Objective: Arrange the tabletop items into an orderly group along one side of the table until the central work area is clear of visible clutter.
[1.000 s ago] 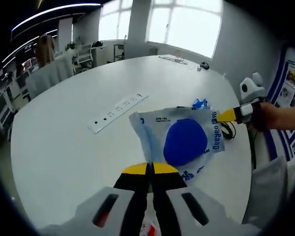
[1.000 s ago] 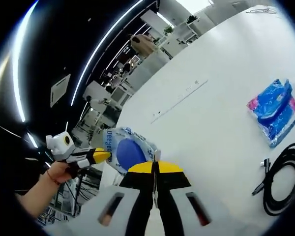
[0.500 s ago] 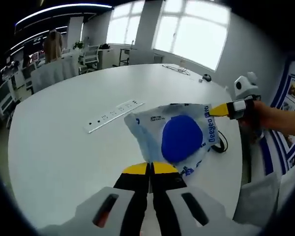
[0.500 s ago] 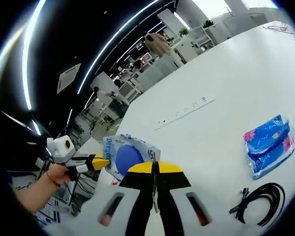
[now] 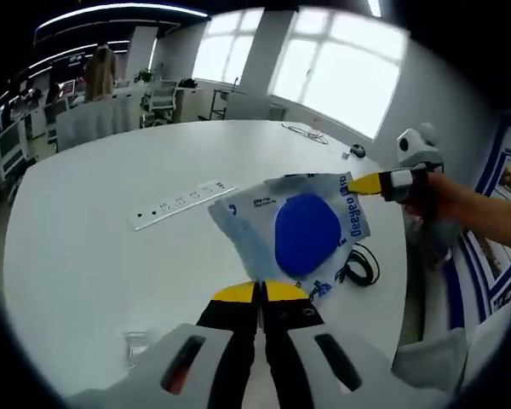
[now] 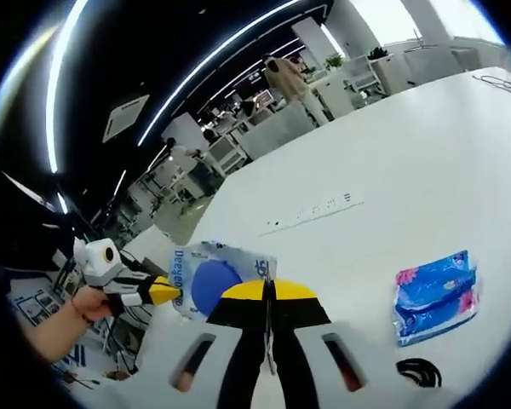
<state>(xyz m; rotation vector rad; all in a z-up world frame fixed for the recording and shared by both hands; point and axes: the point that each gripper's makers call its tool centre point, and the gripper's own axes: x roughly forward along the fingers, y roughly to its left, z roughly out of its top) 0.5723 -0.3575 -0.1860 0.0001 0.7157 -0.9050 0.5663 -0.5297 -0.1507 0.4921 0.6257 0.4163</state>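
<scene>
While aloft, packet point(image 5: 302, 234) between both tongs point(image 5: 260, 292)

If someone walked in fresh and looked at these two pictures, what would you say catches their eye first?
Most striking is the clear plastic packet with a blue disc, held up over the white table between both tongs, the left tongs shut on its near corner and the right tongs on its far one. Next, the blue tissue pack lying on the table beside a coiled black cable, and a long white power strip farther off.

Blue-disc plastic pouch point(image 5: 305, 232) aloft above table point(image 5: 111, 256)
</scene>
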